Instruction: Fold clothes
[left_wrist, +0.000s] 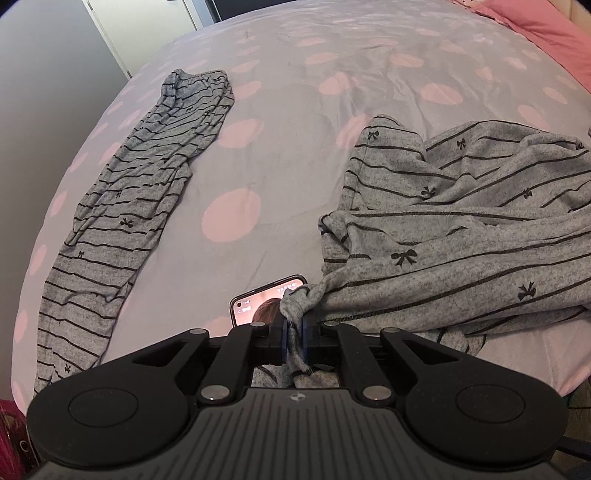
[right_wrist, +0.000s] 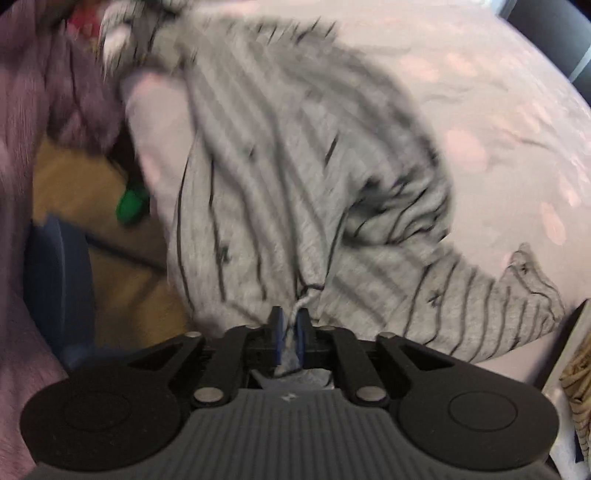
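A grey top (left_wrist: 461, 229) with dark stripes and small bows lies crumpled on the right of the bed in the left wrist view. My left gripper (left_wrist: 294, 328) is shut on a bunched corner of that top near the bed's front edge. Matching grey striped trousers (left_wrist: 125, 210) lie stretched out at the left. In the blurred right wrist view the grey striped top (right_wrist: 295, 177) spreads away from my right gripper (right_wrist: 290, 325), whose blue pads pinch a thin fold of its fabric. One sleeve (right_wrist: 524, 295) trails off to the right.
A phone (left_wrist: 258, 301) with a lit screen lies on the lilac dotted bed sheet (left_wrist: 295, 129) just beyond the left gripper. A pink pillow (left_wrist: 535, 22) sits far right. A wooden floor (right_wrist: 110, 229), a green object (right_wrist: 131, 203) and a blue chair (right_wrist: 59, 280) lie beside the bed.
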